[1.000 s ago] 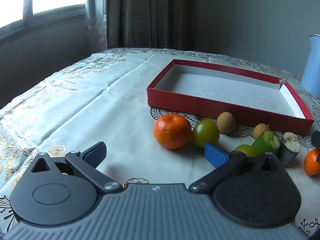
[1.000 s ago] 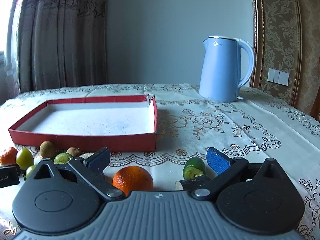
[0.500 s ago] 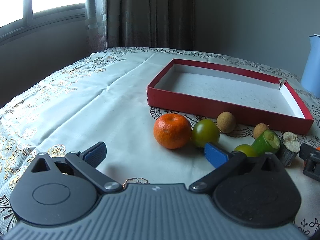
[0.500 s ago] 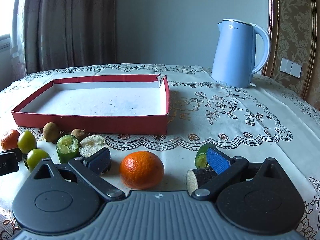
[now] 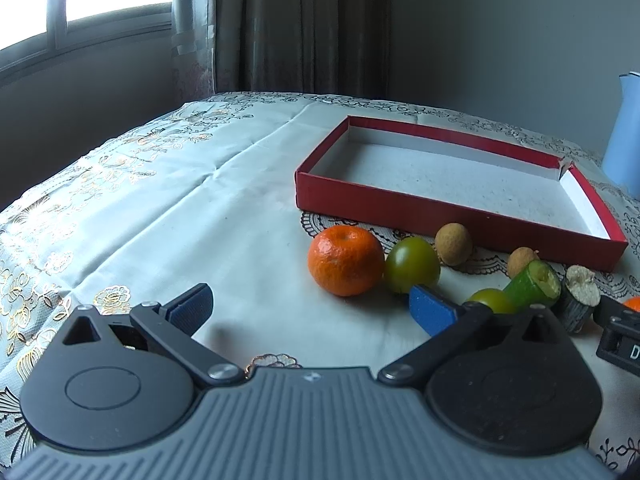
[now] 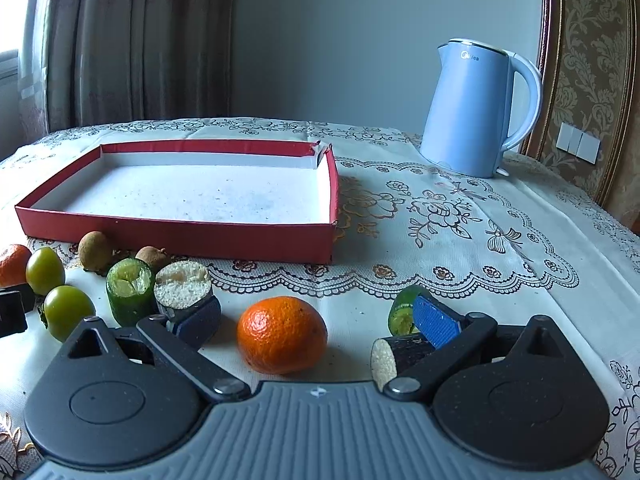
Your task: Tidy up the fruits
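Note:
An empty red tray [image 5: 448, 206] [image 6: 180, 236] lies on the tablecloth. In front of it lie an orange [image 5: 345, 260], two green round fruits [image 5: 412, 265] [image 6: 67, 311], two brown longans [image 5: 453, 239] [image 6: 95, 250], a green cut piece [image 5: 534, 285] [image 6: 129, 291] and a dark cut piece [image 5: 580, 298] [image 6: 183, 284]. My left gripper [image 5: 310, 308] is open and empty, just short of the orange. My right gripper [image 6: 316, 318] is open, with a second orange [image 6: 281, 334] between its fingers, untouched. A green slice [image 6: 402, 312] and a dark cut piece [image 6: 394, 354] lie by its right finger.
A light blue kettle [image 6: 476, 108] stands at the back right of the table. Curtains and a window are behind. The tablecloth [image 5: 160, 208] spreads wide to the left of the tray. The right gripper's finger shows at the left wrist view's right edge [image 5: 620, 340].
My right gripper has moved forward and left toward the second orange, which now lies between its fingers. The left gripper has not moved.

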`<state>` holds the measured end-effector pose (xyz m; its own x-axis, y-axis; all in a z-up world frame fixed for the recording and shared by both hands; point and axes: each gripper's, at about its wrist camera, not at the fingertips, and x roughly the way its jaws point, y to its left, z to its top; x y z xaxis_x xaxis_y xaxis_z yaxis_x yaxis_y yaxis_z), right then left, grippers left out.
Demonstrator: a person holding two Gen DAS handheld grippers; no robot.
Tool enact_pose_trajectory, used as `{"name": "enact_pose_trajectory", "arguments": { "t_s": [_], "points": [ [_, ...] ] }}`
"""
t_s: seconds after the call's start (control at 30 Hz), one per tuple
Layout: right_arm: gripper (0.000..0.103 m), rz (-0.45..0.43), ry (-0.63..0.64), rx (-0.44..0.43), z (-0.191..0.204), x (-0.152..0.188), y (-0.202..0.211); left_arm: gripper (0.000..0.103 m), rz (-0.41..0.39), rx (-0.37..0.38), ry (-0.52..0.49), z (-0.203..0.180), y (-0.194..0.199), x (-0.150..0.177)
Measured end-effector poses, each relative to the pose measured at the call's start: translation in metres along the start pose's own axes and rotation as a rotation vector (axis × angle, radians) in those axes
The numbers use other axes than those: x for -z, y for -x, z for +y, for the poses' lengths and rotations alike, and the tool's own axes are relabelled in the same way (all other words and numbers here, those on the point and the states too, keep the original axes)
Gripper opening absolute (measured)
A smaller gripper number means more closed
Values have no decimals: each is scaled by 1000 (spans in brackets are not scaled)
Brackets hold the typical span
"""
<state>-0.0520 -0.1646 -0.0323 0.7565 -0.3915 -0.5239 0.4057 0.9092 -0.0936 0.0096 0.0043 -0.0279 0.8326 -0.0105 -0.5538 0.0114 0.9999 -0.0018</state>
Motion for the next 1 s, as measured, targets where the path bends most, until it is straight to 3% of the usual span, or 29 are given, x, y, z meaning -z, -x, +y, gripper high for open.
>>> {"name": "enact_pose_trajectory", "arguments": {
  "t_s": [1.0],
  "points": [
    [103, 5, 23, 14, 2, 0, 2, 103, 6, 4, 3, 0, 0, -1]
  ]
}}
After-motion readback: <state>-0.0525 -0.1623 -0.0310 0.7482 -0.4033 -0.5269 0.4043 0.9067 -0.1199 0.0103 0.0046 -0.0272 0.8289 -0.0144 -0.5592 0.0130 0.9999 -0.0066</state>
